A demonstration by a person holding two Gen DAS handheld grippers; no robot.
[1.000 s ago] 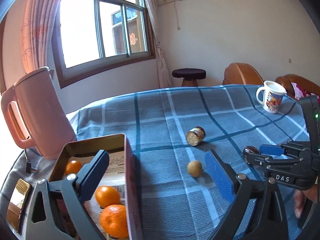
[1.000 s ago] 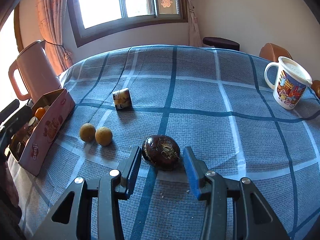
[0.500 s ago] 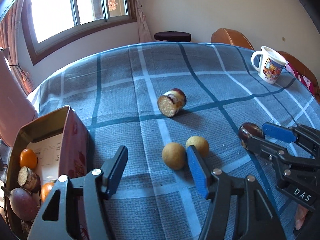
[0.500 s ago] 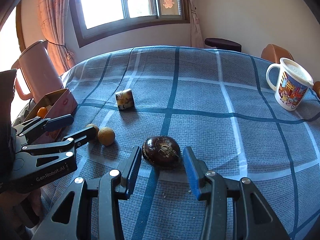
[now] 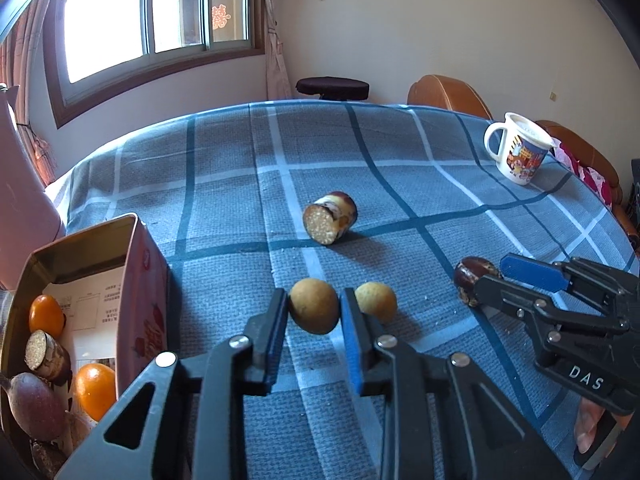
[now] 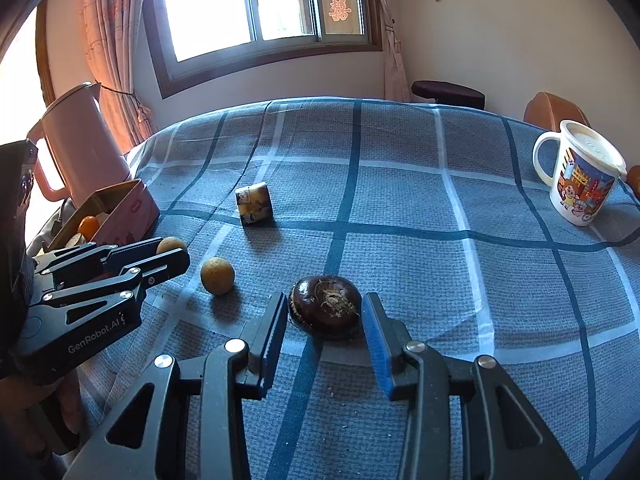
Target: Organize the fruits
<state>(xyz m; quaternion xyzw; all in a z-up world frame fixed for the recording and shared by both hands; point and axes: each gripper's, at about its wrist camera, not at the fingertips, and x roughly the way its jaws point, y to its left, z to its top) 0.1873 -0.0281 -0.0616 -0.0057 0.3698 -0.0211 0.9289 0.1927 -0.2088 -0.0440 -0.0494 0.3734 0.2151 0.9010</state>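
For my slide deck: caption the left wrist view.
Left gripper shut on a tan round fruit beside the open tin.

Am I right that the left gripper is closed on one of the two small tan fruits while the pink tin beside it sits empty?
Not quite: the pink tin is not empty. The left wrist view shows oranges and other fruit inside. The left gripper has indeed just closed on one tan fruit.
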